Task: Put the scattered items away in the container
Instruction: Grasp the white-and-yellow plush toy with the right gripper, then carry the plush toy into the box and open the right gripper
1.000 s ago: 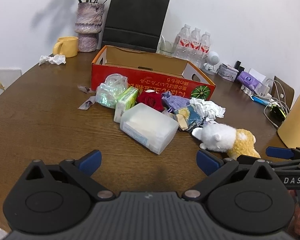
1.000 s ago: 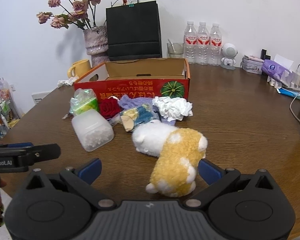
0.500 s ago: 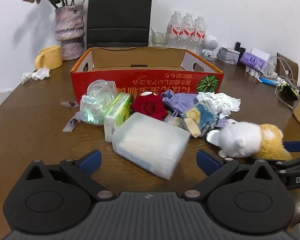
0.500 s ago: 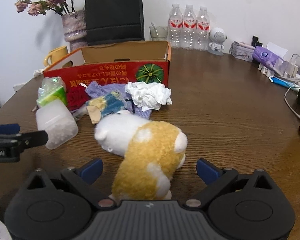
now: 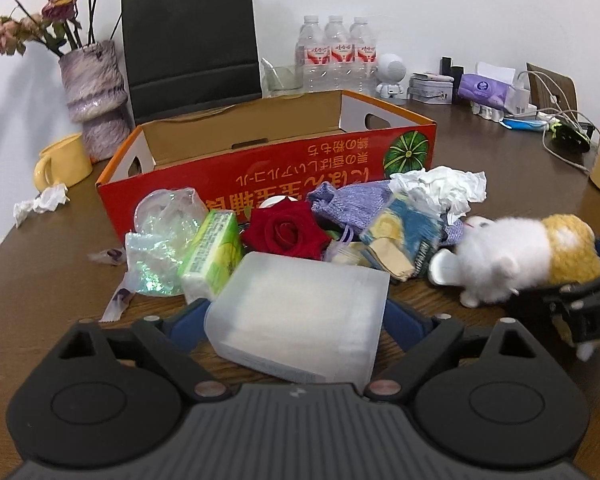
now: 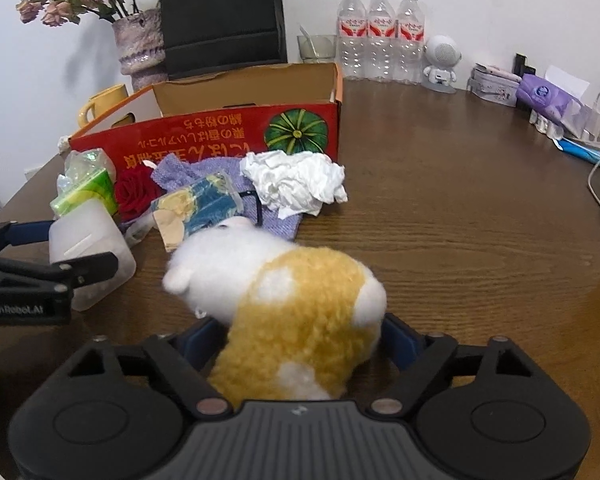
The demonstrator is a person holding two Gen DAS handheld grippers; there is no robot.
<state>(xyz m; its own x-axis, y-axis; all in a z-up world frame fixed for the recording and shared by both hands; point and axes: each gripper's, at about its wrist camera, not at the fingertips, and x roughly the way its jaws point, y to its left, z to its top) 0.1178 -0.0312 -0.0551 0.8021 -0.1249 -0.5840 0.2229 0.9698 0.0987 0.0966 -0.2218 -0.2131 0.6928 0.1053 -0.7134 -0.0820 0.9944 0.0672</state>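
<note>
Two grippers at work on the brown table. Left gripper: fingers straddling the frosted plastic box, pads against its sides. Right gripper: fingers closed in on the white-and-yellow plush toy. Red cardboard box stands open behind the heap: rose, crumpled tissue, green tissue pack.

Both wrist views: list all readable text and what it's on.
"GenRobot.AI": side of the left gripper, seen from the right wrist view.
"D": cut-off print on the right gripper.
Red box: upside-down Japanese print, not legible to me.
Water bottles, green tissue pack, purple tissue pack: labels too small or blurred.
</note>
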